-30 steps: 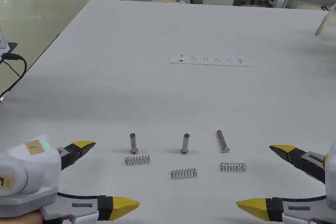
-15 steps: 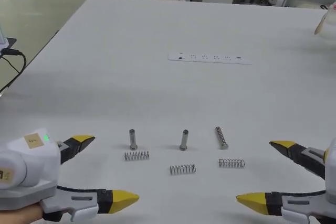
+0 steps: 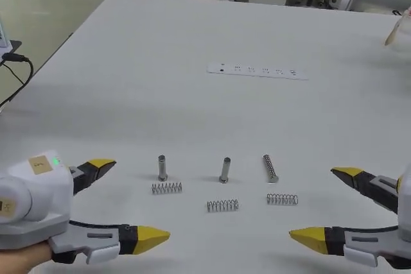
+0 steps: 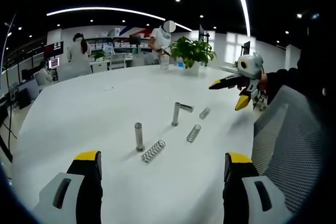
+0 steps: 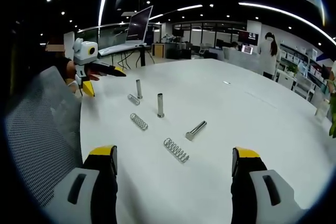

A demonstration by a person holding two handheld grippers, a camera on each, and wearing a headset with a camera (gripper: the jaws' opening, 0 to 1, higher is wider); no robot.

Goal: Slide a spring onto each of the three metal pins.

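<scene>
White worktable [image 3: 192, 62]. Left yellow-tipped gripper [image 3: 138, 198] and right yellow-tipped gripper [image 3: 313, 203] hover low at either side, jaws wide, empty. Left steel pin [image 3: 162, 167] and middle steel pin [image 3: 225, 169] upright; right steel pin [image 3: 270, 168] flat. Just before them: left wire spring [image 3: 167, 188], middle wire spring [image 3: 223, 205], right wire spring [image 3: 282, 199]. Likely light, squashy, rolls; pinch mid-coil gently.

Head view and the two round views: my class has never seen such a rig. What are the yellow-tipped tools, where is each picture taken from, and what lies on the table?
A person holds a two-jaw gripper in each hand: left gripper and right gripper, both open, empty. The head view comes from a headset camera; each round view from a camera on one gripper. On the table the left pin and middle pin stand upright, the right pin lies flat. Three springs lie near them, none fitted. A power strip lies beyond.
</scene>
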